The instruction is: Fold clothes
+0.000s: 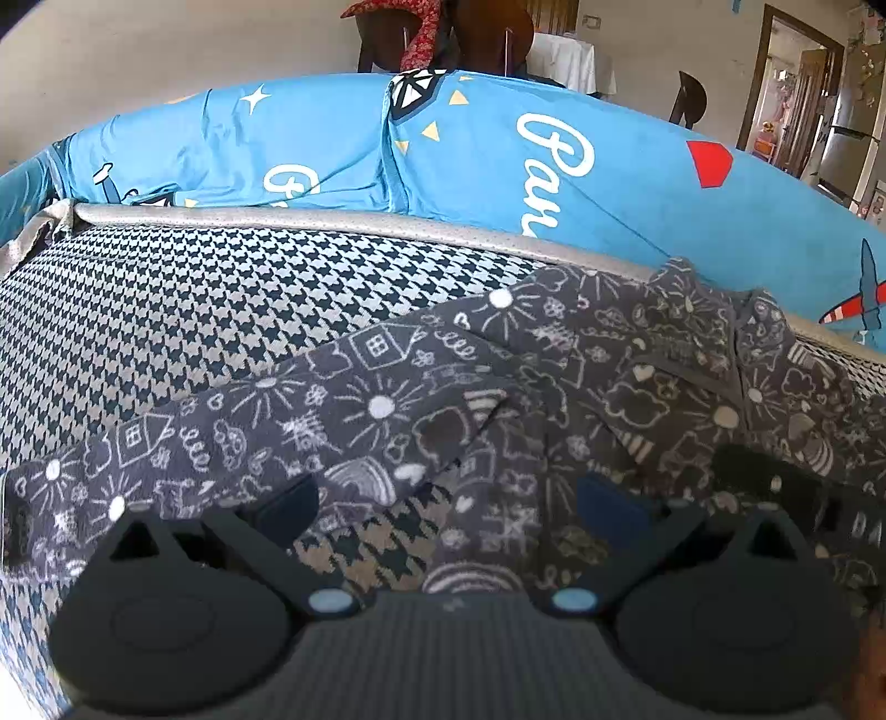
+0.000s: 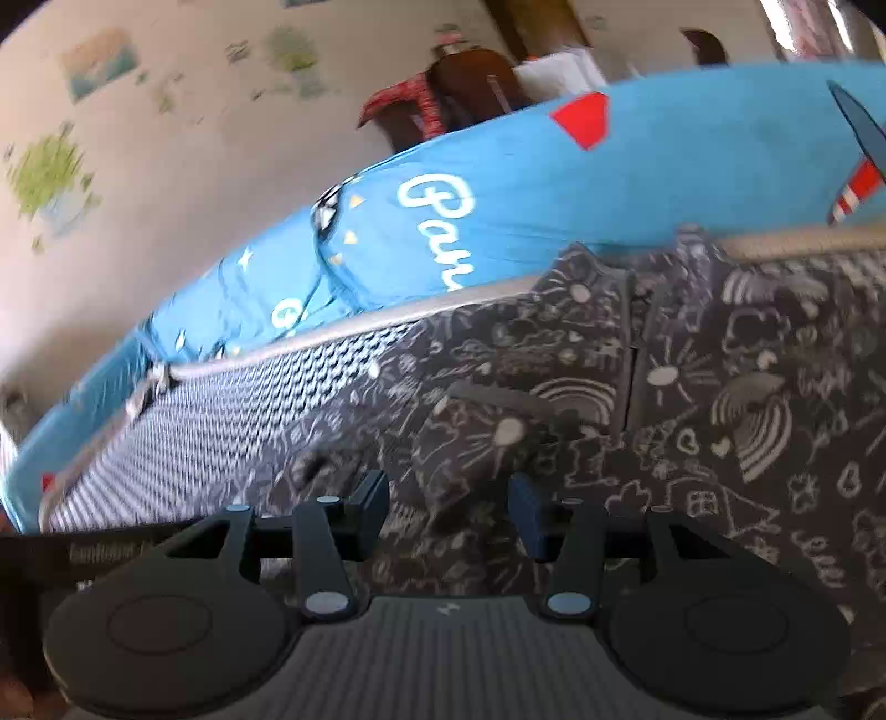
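Observation:
A dark grey garment (image 1: 498, 399) printed with white doodles of suns, houses and rainbows lies spread on a houndstooth cushion (image 1: 166, 310). One long sleeve or leg reaches to the left. My left gripper (image 1: 448, 509) is open, its fingers wide apart just above the garment's lower edge, where a gap shows the cushion. In the right wrist view the same garment (image 2: 692, 387) fills the centre and right, somewhat blurred. My right gripper (image 2: 448, 509) is open over it, with nothing between its fingers.
A bright blue printed sheet or pillow (image 1: 498, 160) lies behind the cushion, past a silver piped edge (image 1: 332, 219). Beyond it stand a dark wooden chair (image 1: 487, 33) with red cloth, a wall with stickers (image 2: 55, 166) and a doorway (image 1: 792, 88).

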Available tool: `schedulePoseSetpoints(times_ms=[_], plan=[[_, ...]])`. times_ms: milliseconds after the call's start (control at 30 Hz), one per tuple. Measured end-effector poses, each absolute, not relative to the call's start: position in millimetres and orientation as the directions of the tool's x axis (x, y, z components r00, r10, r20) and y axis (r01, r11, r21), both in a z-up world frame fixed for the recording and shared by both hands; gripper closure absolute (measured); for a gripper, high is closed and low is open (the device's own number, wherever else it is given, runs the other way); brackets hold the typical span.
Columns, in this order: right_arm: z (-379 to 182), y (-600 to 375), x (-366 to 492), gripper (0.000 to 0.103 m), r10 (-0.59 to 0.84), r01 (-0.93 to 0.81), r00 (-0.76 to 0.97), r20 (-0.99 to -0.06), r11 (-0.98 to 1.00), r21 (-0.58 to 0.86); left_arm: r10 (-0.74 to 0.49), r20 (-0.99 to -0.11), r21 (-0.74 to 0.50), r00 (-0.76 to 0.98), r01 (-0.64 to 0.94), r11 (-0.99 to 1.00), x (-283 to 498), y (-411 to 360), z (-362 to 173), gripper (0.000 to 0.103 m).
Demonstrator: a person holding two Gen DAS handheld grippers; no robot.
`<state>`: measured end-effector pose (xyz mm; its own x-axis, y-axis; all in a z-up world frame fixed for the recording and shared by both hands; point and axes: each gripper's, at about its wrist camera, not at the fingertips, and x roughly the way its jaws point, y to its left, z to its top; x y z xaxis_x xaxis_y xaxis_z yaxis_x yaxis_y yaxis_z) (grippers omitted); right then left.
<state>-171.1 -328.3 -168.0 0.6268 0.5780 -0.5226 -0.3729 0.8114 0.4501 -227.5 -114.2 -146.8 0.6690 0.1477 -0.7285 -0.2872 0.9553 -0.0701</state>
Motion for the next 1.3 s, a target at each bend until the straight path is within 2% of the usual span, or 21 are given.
schedulePoseSetpoints(times_ms=[167,233,267,300,433,667,867,1167,1300], plan=[[-174.8,-326.0,-161.6,0.055,0.582,-0.353,0.630,-0.514,0.804,0.479,0.153,-0.724,-0.068,0.673,-0.290,0.955,-228.8,-113.7,-146.2,0.000],[-177.3,-324.4,-158.4,0.067,0.583,-0.349,0.632,-0.510,0.802,0.485,0.154,-0.725,-0.068,0.672,-0.293,0.954,-229.0,-112.8,-147.1,0.000],[-178.1,-323.1,-157.5,0.079,0.588,-0.355,0.630,-0.507,0.799,0.486,0.158,-0.724,-0.066,0.671,-0.296,0.953,-229.0,-112.3,-147.5,0.000],[-176.7,-319.1,-159.8,0.082,0.611,-0.390,0.613,-0.500,0.785,0.481,0.165,-0.723,-0.062,0.671,-0.301,0.952,-229.0,-111.6,-147.4,0.000],[-168.8,-297.0,-177.4,0.082,0.716,-0.575,0.515,-0.472,0.696,0.429,0.225,-0.687,-0.035,0.691,-0.342,0.939,-233.8,-109.6,-141.8,0.000],[-172.4,-266.3,-207.5,0.078,0.718,-0.733,0.399,-0.571,0.624,0.272,0.236,-0.670,-0.014,0.704,-0.330,0.944,-235.3,-114.1,-137.9,0.000],[-166.6,-288.3,-206.9,0.076,0.668,-0.659,0.486,-0.564,0.704,0.265,0.206,-0.692,-0.016,0.692,-0.301,0.954,-231.0,-119.7,-143.9,0.000],[-149.5,-350.7,-202.6,0.074,0.505,-0.445,0.704,-0.499,0.862,0.245,0.187,-0.690,0.009,0.700,-0.250,0.968,-226.9,-134.2,-150.7,0.000],[-139.1,-391.3,-200.1,0.069,0.413,-0.314,0.784,-0.464,0.908,0.277,0.177,-0.689,0.014,0.702,-0.231,0.973,-224.4,-139.4,-154.2,0.000]])
